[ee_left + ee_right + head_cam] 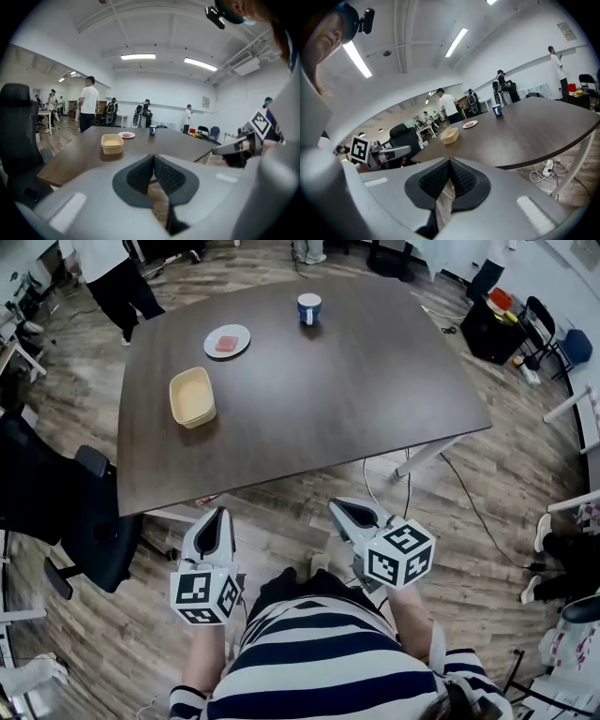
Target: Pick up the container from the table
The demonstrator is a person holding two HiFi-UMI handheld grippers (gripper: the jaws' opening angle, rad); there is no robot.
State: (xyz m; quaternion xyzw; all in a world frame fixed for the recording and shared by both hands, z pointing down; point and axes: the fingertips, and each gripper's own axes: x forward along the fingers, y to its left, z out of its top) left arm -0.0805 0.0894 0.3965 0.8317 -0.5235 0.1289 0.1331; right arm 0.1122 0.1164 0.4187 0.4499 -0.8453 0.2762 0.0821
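A tan rectangular container sits empty on the left part of the dark brown table; it also shows in the left gripper view as the container and in the right gripper view as the container. My left gripper is held in front of the table's near edge, below the tabletop, shut with nothing in it. My right gripper hangs beside it, also shut and empty. Both are well short of the container.
A white plate with a pink item and a blue-and-white cup stand at the table's far side. A black office chair is at the left. People stand beyond the table. Cables lie on the wood floor at right.
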